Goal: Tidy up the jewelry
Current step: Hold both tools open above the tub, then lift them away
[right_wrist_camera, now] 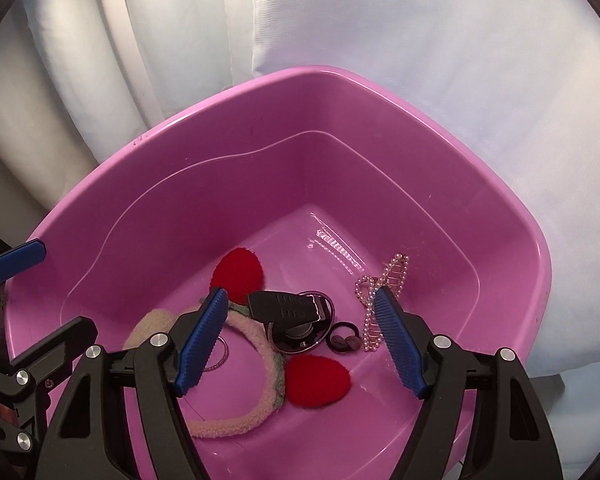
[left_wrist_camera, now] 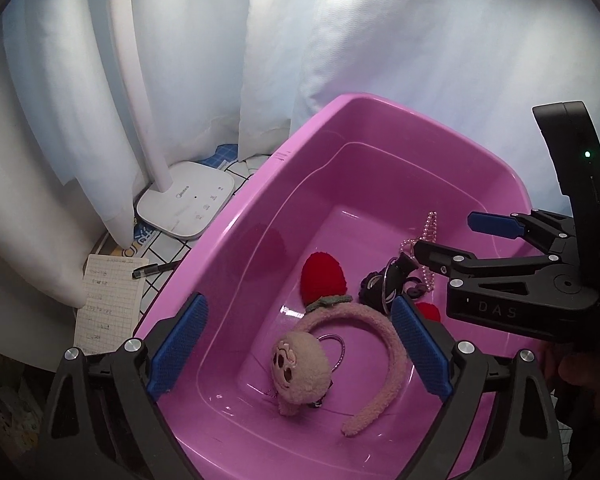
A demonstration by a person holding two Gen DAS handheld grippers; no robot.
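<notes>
Now both grippers hang over the pink tub (right_wrist_camera: 500, 216).
Left gripper (left_wrist_camera: 300, 344) is wide, holding nothing, above the fuzzy headband (left_wrist_camera: 380, 328). Right gripper (right_wrist_camera: 300, 340) is wide too, above the round mirror (right_wrist_camera: 300, 320) near the pearl clip (right_wrist_camera: 380, 284).

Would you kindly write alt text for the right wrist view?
An open, empty right gripper hovers over a pink plastic tub holding a fuzzy pink headband with red felt ears, a black clip on a metal ring and a pearl hair clip.
</notes>
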